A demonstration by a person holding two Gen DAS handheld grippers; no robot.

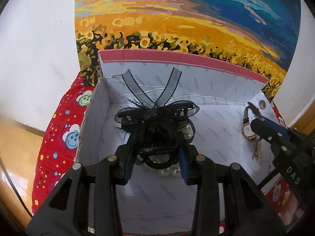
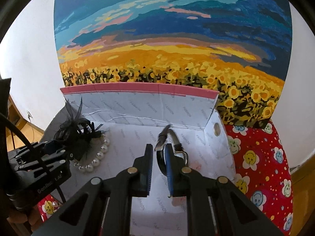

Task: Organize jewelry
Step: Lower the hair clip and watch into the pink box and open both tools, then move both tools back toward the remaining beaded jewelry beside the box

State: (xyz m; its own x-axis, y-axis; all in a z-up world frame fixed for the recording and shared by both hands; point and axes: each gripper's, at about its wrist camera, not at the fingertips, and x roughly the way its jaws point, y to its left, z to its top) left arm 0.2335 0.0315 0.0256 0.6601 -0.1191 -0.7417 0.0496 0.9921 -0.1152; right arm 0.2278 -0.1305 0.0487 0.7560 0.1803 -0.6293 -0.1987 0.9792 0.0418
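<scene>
A white box (image 1: 94,122) lined with "FASHION" paper, with a pink-edged lid, stands open on a red cloth. My left gripper (image 1: 155,147) is inside it, its jaws around a black feather-and-ribbon hair piece (image 1: 155,118) that lies over a pearl bracelet (image 1: 173,172). My right gripper (image 2: 158,153) is over the box's right side, jaws slightly apart, with a black-strap wristwatch (image 2: 177,149) against its right finger. The watch also shows in the left wrist view (image 1: 248,130). The hair piece (image 2: 78,135) and pearls (image 2: 98,155) also show in the right wrist view.
The box (image 2: 216,143) stands on a round red cloth with smiley flowers (image 2: 261,163). A sunflower-field painting (image 2: 167,45) leans on the white wall behind. A thin metal hair clip (image 1: 256,153) lies in the box below the watch. Wooden floor (image 1: 17,147) shows at the left.
</scene>
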